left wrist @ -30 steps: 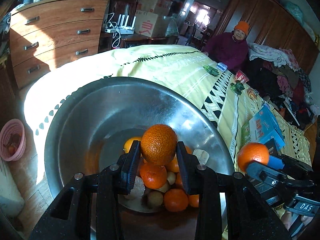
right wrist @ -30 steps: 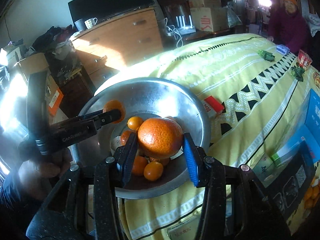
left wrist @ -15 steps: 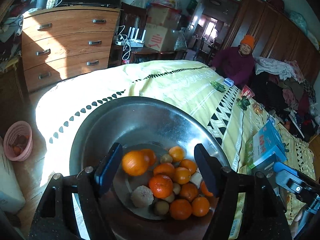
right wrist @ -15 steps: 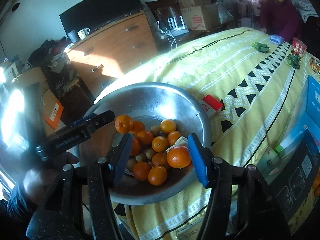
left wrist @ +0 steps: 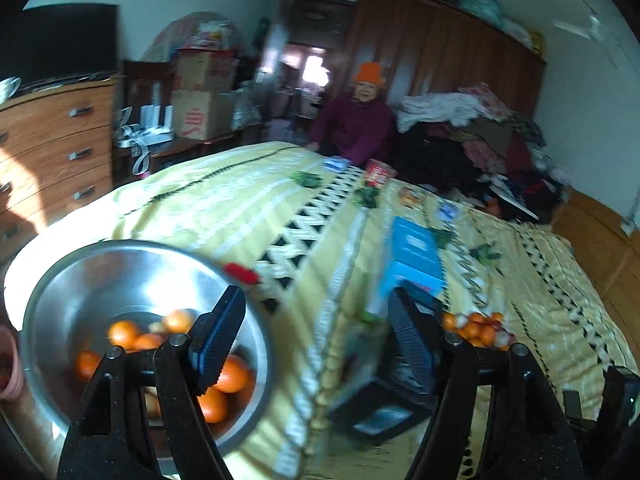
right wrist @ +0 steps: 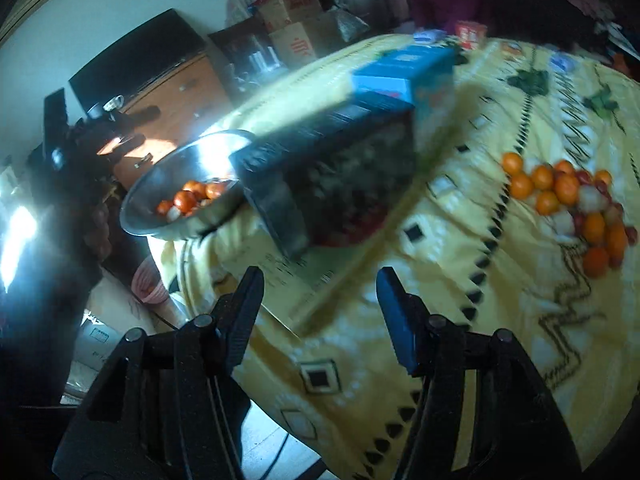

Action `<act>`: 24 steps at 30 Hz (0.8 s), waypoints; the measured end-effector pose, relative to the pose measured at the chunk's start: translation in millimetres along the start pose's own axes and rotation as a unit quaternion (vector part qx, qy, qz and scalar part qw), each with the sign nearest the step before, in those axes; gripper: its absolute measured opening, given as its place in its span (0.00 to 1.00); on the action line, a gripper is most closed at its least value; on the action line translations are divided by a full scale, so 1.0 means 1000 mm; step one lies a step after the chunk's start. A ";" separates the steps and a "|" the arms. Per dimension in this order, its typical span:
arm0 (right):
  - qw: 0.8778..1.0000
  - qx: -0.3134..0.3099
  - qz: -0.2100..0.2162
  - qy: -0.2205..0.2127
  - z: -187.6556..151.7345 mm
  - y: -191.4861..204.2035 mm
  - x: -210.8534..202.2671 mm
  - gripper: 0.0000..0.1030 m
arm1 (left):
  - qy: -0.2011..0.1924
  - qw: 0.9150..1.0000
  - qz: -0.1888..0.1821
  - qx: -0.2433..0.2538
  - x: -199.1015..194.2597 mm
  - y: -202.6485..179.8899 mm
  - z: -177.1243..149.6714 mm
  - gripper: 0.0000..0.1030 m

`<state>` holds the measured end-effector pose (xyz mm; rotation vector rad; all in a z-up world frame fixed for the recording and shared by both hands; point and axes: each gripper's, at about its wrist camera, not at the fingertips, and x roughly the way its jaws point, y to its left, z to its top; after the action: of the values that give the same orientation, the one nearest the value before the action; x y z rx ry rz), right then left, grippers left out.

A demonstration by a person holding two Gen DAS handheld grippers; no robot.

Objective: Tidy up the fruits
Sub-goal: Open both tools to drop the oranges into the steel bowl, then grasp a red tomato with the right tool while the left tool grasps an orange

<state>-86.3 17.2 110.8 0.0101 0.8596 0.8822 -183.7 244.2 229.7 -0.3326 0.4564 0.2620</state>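
Note:
A steel bowl [left wrist: 56, 280] [right wrist: 168, 172] holds several oranges [left wrist: 124, 334] [right wrist: 185, 200] at the near left corner of a yellow bedspread. A loose pile of oranges and small pale and red fruits [right wrist: 568, 196] [left wrist: 478, 330] lies on the bedspread to the right. My left gripper [left wrist: 316, 338] is open and empty, just right of the bowl. My right gripper [right wrist: 320, 306] is open and empty too, above the bedspread between bowl and pile. Both views are blurred by motion.
A black box [right wrist: 332, 168] and a blue carton [right wrist: 404, 72] [left wrist: 414, 256] stand between bowl and pile. A person in an orange hat [left wrist: 360, 120] sits at the bed's far side. A wooden dresser [left wrist: 52, 148] stands left, a pink basket [right wrist: 150, 286] on the floor.
Both grippers let their oranges go into the bowl, opened, and swung right away from it. The loose fruit pile has come into view.

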 end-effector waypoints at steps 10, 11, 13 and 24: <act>0.975 0.183 -0.104 -0.075 -0.006 -0.192 -0.075 0.47 | 0.104 0.974 -0.162 0.116 0.071 -0.189 -0.057 0.73; 0.972 0.192 -0.112 -0.078 -0.002 -0.212 -0.076 0.45 | 0.112 0.972 -0.165 0.121 0.077 -0.196 -0.063 0.73; 0.967 0.202 -0.131 -0.078 0.009 -0.253 -0.071 0.42 | 0.132 0.969 -0.169 0.120 0.093 -0.204 -0.075 0.73; 0.963 0.235 -0.121 -0.060 0.041 -0.355 0.001 0.38 | 0.194 0.961 -0.158 0.118 0.170 -0.229 -0.106 0.73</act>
<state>179.5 -202.6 16.6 0.3622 0.9183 0.4303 -4.5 25.0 118.4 -0.2181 0.8030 -0.1744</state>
